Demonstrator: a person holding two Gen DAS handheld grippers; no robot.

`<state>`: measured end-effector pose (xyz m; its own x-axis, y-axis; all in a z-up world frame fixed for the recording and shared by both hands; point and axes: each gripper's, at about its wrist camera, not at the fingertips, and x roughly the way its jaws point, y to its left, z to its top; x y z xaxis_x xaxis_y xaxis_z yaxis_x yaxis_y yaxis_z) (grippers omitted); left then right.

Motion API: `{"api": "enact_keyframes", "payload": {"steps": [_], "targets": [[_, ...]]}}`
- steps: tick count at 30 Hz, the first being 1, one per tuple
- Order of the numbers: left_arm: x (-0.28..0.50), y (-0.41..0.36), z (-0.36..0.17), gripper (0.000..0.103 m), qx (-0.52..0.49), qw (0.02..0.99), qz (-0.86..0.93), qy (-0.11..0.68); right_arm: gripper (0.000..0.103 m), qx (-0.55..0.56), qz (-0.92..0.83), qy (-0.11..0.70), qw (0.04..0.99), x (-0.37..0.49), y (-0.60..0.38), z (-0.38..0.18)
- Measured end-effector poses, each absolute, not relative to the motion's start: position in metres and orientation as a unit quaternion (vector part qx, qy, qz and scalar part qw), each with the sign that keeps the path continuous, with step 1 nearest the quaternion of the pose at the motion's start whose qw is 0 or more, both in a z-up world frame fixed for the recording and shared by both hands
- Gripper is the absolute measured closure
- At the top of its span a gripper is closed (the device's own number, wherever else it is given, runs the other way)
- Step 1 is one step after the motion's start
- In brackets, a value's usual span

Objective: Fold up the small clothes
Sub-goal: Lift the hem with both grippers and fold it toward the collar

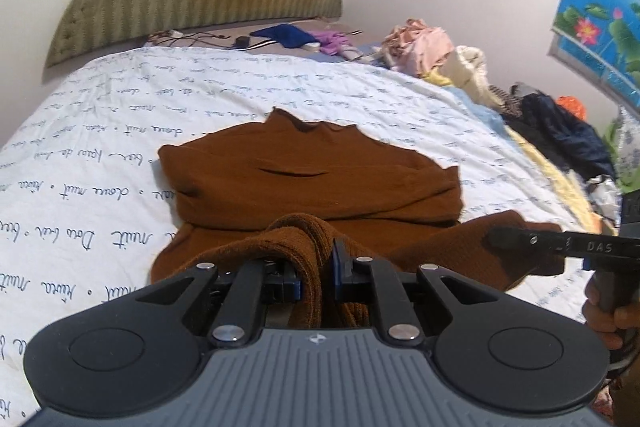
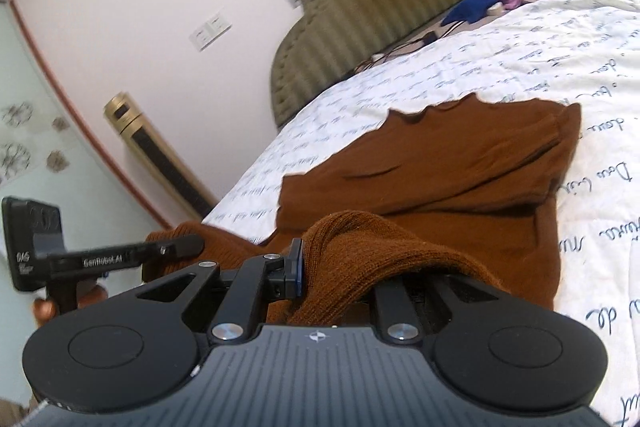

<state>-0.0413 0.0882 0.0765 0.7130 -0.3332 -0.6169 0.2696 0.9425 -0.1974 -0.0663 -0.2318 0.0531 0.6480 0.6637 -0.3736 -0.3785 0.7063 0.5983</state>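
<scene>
My left tool (image 1: 316, 275) had a ribbed grey body with a small white emblem, two round black discs, black linkage arms with silver screws, and blue pads on its fingers. My right tool (image 2: 316, 271) matched it. Seen from the side, each carried white lettering, "DAS" and "GenRobot.AI", on a black finger.
</scene>
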Motion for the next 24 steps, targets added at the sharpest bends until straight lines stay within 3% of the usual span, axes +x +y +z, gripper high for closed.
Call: {"api": "enact_keyframes", "payload": {"steps": [24], "targets": [[0.001, 0.073, 0.095, 0.090, -0.013, 0.934, -0.106, 0.341, 0.084, 0.263, 0.262, 0.243, 0.896, -0.027, -0.241, 0.065]]}}
